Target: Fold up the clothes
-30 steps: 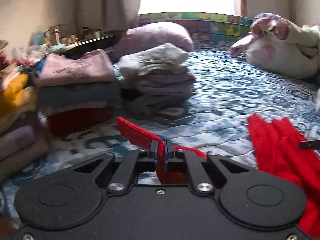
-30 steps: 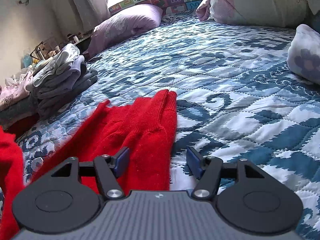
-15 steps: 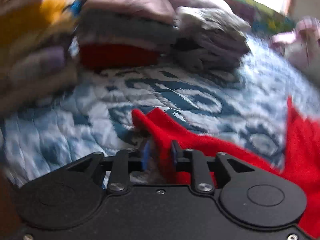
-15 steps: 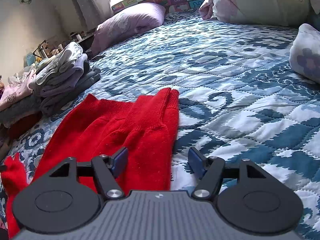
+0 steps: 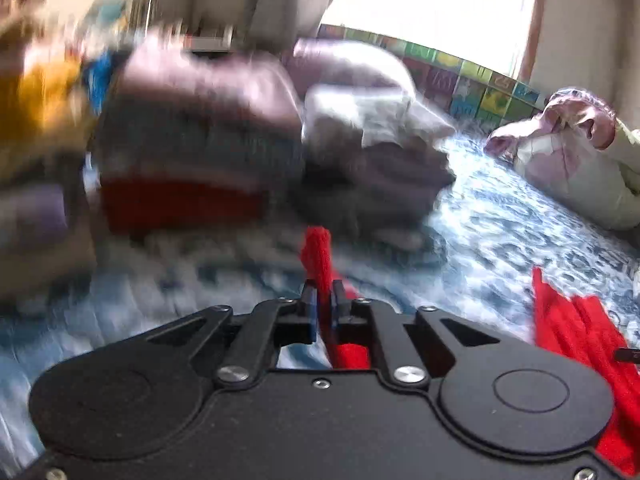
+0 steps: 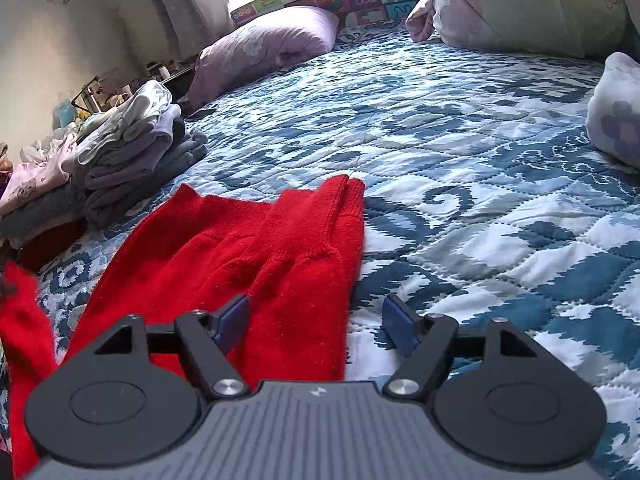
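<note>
A red knitted garment [image 6: 248, 240] lies spread on the blue patterned quilt [image 6: 480, 152]. My left gripper [image 5: 324, 300] has a narrow end of that red garment [image 5: 318, 248] between its pads; the jaws are closing on it and the strip stands up beyond the fingertips. More of the red cloth trails off to the right [image 5: 580, 340]. My right gripper [image 6: 316, 320] hovers low over the garment's near right edge. Its jaws are opening, the pads touch nothing, and the red knit lies under the left finger. The left wrist view is blurred by motion.
Stacks of folded clothes [image 6: 128, 148] stand along the bed's left side, close ahead of the left gripper [image 5: 192, 140]. A lilac pillow [image 6: 264, 48] and a bundled duvet [image 6: 520, 4] lie at the head. A floral cushion [image 6: 616, 120] sits at the right.
The left gripper has swung across the bed with the red end, which now points up between its pads. In the right wrist view the garment has settled flatter, and the right jaws stand wider.
</note>
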A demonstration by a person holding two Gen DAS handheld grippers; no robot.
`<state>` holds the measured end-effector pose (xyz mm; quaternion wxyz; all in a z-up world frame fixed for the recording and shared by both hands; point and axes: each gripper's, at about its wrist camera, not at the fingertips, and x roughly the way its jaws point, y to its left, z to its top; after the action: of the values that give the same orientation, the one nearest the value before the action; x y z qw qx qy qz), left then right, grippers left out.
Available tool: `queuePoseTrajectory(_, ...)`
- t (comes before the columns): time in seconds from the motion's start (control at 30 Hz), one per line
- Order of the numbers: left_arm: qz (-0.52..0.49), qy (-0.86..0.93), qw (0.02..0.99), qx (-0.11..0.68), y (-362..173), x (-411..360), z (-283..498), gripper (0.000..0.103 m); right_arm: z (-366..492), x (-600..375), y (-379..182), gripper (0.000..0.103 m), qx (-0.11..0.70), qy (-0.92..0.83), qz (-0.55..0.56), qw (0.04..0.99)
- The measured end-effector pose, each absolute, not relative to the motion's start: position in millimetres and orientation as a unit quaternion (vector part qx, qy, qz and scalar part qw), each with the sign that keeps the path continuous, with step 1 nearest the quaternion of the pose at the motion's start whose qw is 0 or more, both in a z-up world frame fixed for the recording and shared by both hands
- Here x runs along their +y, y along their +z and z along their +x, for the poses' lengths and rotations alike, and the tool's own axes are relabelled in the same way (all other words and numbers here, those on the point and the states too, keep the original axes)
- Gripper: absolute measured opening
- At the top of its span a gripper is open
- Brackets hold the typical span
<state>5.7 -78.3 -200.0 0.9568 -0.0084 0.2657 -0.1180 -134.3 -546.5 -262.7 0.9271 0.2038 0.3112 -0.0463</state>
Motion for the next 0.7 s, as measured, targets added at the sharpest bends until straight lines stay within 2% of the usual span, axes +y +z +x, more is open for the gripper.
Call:
queuePoseTrajectory(0.03, 0.016, -0.095, 0.954, 0.284, -207, -80, 12, 0.026, -134, -546, -263, 0.075, 0.311, -0.046, 0.202, 0.927)
queuePoseTrajectory(0.1, 0.047, -0.062, 0.946, 0.314, -220, -82, 14, 0.026, -133, -545, -263, 0.077, 0.312, -0.045, 0.199, 0.928)
queuePoseTrajectory(0.37, 0.023, -0.11, 0.949, 0.295, -210, -107, -32, 0.026, -134, -547, -262, 0.077, 0.31, -0.043, 0.205, 0.927)
queuePoseTrajectory(0.5, 0.058, -0.161, 0.933, 0.316, -221, -138, -36, 0.026, -135, -550, -260, 0.076, 0.307, -0.043, 0.214, 0.926)
queuePoseTrajectory(0.6, 0.084, -0.142, 0.921, 0.354, -235, -156, -28, 0.034, -137, -556, -260, 0.07, 0.303, -0.042, 0.231, 0.923)
queuePoseTrajectory(0.67, 0.062, -0.133, 0.922, 0.359, -233, -160, -27, 0.033, -138, -562, -259, 0.065, 0.301, -0.041, 0.244, 0.921)
queuePoseTrajectory(0.7, 0.026, -0.15, 0.922, 0.357, -228, -160, -32, 0.041, -139, -565, -259, 0.063, 0.3, -0.041, 0.251, 0.92)
